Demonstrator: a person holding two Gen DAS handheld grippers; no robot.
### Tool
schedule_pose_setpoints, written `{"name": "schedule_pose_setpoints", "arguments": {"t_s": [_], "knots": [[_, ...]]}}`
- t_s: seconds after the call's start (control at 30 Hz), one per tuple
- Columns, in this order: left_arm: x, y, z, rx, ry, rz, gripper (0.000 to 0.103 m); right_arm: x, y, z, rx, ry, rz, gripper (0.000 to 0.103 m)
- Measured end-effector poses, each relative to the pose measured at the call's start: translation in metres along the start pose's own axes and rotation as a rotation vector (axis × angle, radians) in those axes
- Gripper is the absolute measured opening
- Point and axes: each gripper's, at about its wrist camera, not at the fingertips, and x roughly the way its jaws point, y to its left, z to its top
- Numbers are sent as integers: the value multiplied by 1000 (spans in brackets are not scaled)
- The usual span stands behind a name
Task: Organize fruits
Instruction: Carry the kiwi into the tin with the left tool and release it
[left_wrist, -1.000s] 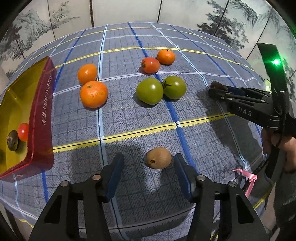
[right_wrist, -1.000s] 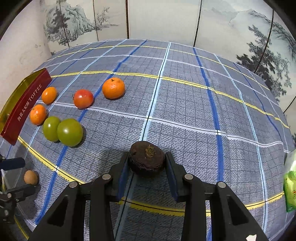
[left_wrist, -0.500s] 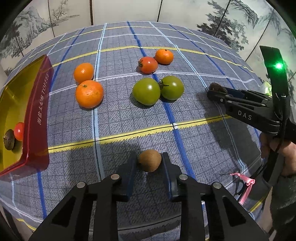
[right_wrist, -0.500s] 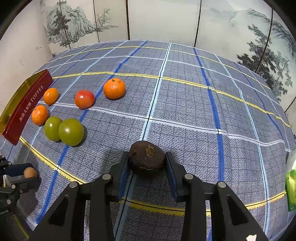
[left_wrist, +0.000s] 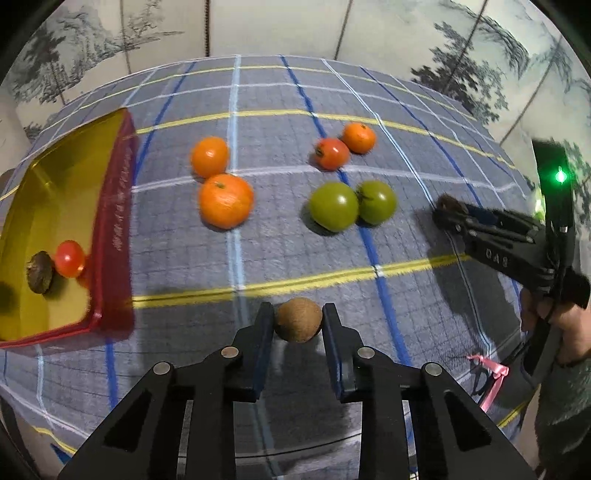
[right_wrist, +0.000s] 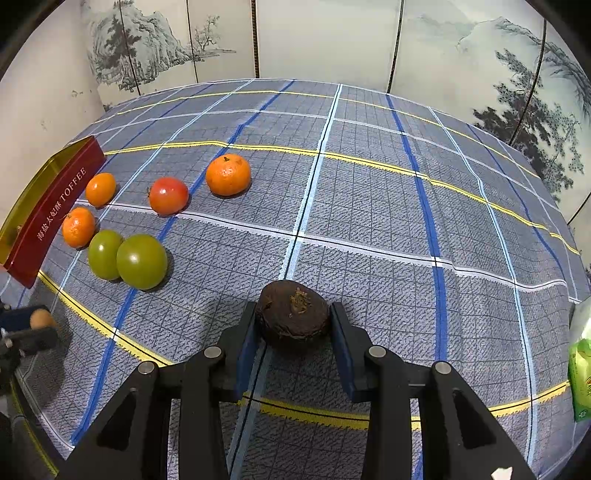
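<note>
**Where everything sits on my table**

From my left wrist view, the toffee tin (left_wrist: 114, 236) lies at the far left, with a cherry tomato (left_wrist: 69, 258) and a passion fruit (left_wrist: 38, 272) touching inside it. Two tangerines (left_wrist: 226, 201) lie just right of the tin. Further right, two unripe tomatoes (left_wrist: 334, 206) touch each other; behind them a ripe tomato (left_wrist: 331, 153) touches a third tangerine (left_wrist: 358, 137). Nearest me, a kiwi (left_wrist: 298, 319) sits between my left gripper's (left_wrist: 297, 325) fingers.

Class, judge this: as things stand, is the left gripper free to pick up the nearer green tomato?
Probably not yet. The left gripper is shut on the kiwi, so its jaws are occupied, though bare cloth lies before the green tomato.
</note>
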Motion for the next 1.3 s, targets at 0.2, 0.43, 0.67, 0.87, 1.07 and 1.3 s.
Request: {"name": "schedule_pose_setpoints", "arguments": {"t_s": [0.2,0.43,0.67,0.87,1.07,1.3], "knots": [[-25,26,14,-42,-65,46,28,0,1,0,-2,0,-2,34],[-55,76,31,-121,-150,134,28,0,0,0,0,1,-1,34],[-63,138,38,-227,-184,229,28,1,1,0,7,2,-5,34],[-53,179,37,-289,-172,296,28,1,2,-1,19,4,-14,34],[-41,198,38,-297,-153,326,28,1,3,-1,40,3,-26,34],[-30,210,46,-282,-145,350,28,0,4,-2,71,3,-44,34]]}}
